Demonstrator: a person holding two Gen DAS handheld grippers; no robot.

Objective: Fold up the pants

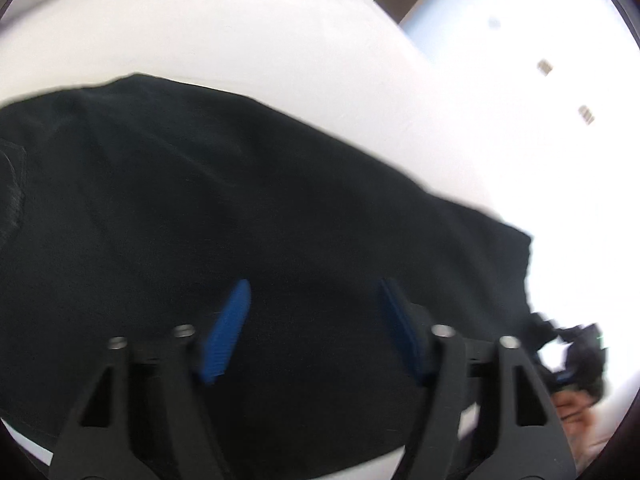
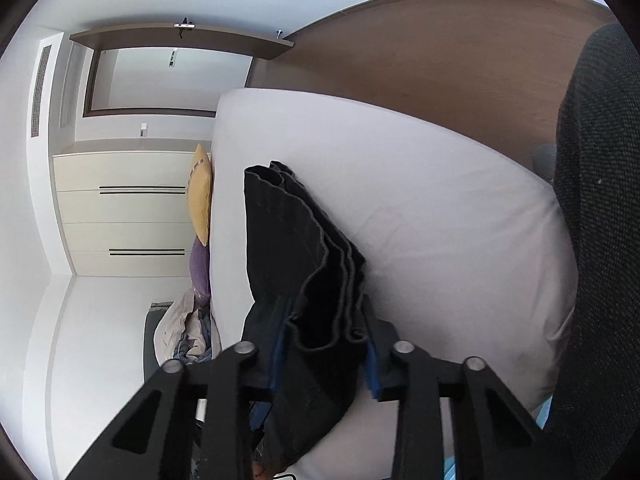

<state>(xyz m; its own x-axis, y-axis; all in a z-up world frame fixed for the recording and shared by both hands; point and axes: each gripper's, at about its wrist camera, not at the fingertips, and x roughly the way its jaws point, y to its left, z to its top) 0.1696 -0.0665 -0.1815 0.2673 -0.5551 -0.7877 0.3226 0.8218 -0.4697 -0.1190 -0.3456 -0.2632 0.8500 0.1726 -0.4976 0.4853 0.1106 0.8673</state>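
- Your left gripper (image 1: 314, 320) is spread wide, its two blue pads (image 1: 228, 332) well apart, and nothing is between them; it hangs above the black pants (image 1: 240, 200).
- Your right gripper (image 2: 326, 344) is closed on the pants (image 2: 304, 248): the gathered edge, folded in several layers, sits between the blue pads (image 2: 373, 372).
- In the left wrist view the pants lie spread flat on the white mattress (image 1: 200, 32), reaching toward its near edge; this picture is blurred.
- In the right wrist view the held layers rise from the mattress (image 2: 440, 220), away from its far corner.
- A yellow cushion (image 2: 200, 196) and a purple cushion (image 2: 200, 268) stand against the mattress's left edge.
- A heap of clothes (image 2: 188, 332) lies beside that edge, nearer to you.
- White drawers (image 2: 124, 212) stand beyond the cushions.
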